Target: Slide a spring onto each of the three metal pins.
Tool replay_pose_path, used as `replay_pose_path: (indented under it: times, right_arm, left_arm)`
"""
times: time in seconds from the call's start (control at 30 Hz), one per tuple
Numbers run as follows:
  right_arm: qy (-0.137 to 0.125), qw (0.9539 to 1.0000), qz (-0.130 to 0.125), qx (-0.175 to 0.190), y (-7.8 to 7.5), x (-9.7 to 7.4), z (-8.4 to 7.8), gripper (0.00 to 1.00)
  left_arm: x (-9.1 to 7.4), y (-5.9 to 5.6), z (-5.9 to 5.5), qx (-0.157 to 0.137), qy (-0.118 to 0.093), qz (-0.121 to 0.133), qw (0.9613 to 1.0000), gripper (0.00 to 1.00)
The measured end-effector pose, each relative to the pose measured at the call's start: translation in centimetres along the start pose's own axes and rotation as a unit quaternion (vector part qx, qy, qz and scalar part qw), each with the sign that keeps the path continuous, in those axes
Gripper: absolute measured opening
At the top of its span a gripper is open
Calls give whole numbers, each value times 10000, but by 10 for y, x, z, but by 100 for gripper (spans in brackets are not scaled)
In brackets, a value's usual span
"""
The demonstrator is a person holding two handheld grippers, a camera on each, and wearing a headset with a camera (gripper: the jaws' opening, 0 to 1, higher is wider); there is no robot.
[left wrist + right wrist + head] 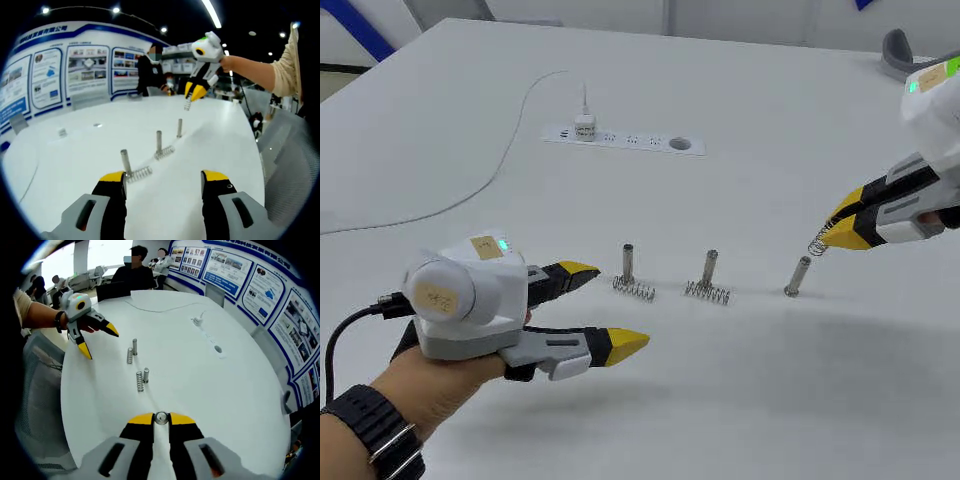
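Observation:
Three metal pins stand upright in a row on the white table: left pin (628,262), middle pin (709,266), right pin (799,275). One spring (633,289) lies at the left pin's foot and another spring (707,292) lies by the middle pin. My right gripper (835,230) hangs just above and to the right of the right pin, shut on a third spring (817,241) that dangles from its tips; that held spring (161,417) shows end-on between the jaws. My left gripper (610,308) stands open in front of the left pin, holding nothing.
A white power strip (620,139) with a plugged charger and a cable (510,150) lies at the back of the table. A grey object (900,55) sits at the far right edge. People (135,270) and chairs stand beyond the table.

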State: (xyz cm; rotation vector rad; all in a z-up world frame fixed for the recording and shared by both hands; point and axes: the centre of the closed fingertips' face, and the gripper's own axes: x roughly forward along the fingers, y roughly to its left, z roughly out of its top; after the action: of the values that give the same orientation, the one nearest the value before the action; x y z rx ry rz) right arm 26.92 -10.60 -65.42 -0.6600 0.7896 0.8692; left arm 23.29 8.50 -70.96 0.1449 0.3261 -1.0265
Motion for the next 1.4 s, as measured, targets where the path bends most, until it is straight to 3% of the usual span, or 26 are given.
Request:
replay_pose_path:
  times: [0.6, 1.4]
  right_arm:
    - [229, 9995, 77, 184, -10, 28, -9, 12]
    - [465, 9981, 164, 377, -9, 58, -31, 12]
  left_arm:
    - [-3, 3, 0, -59, 0, 87, 9999, 63]
    - [-4, 6, -1, -77, 21, 111, 9999, 62]
